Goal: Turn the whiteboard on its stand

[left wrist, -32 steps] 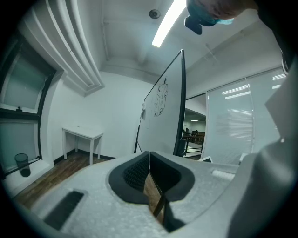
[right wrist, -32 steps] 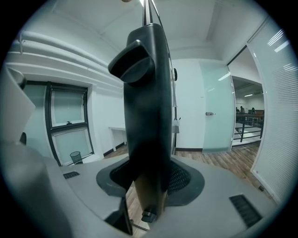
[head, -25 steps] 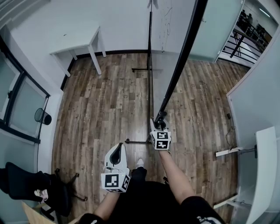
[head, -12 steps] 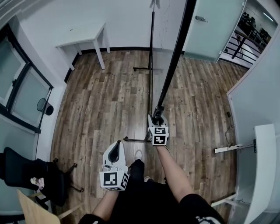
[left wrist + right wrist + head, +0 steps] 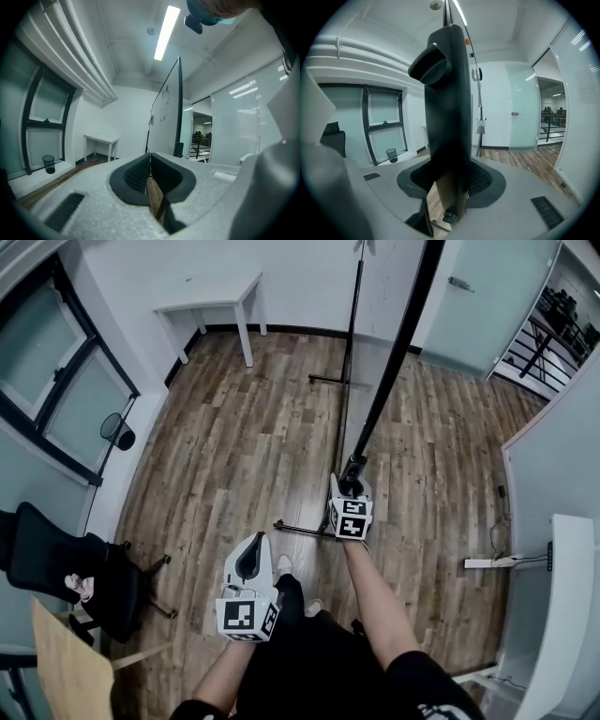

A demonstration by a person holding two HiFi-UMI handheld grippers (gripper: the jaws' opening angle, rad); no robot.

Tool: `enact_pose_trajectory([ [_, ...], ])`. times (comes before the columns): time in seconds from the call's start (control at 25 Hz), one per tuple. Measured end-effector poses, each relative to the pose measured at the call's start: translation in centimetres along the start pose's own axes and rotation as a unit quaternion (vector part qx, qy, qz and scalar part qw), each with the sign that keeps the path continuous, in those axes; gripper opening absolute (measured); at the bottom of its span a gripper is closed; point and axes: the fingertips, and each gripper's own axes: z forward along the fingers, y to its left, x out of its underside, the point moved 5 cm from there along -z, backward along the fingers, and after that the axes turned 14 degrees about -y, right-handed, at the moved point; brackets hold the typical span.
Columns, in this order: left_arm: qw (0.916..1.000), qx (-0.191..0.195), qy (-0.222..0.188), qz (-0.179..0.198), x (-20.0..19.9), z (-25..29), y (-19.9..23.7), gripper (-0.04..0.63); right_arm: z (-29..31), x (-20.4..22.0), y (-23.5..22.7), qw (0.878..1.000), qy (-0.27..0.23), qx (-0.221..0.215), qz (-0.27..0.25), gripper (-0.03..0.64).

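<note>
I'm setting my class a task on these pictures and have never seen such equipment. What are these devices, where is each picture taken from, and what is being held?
There is no robot here. A person holds a two-jaw tool in each hand. The head view comes from a camera on the person's head. It looks steeply down at a wooden floor, with a white table by the wall and a black chair at the left. The other two views come from cameras riding on each tool, looking along its jaws. The right tool is closed on the dark edge of the whiteboard, which the head view shows edge-on. The left tool has its jaws together with nothing between them, and it is held in the air away from the board.
</note>
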Motion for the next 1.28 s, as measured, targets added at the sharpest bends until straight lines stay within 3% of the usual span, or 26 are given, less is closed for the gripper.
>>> enact_pose_trajectory([
  [0.52, 1.0000, 0.004, 0.001, -0.002, -1.8, -3.7, 0.7, 0.018, -5.6, 0.8, 3.2, 1.000, -0.001, 0.002, -0.003, 0.173],
  [1.28, 0.9950, 0.091, 0.028, -0.031, -0.8, -4.2, 2.1, 0.018, -14.4, 1.4, 7.2, 1.000, 0.002, 0.012, 0.001, 0.173],
])
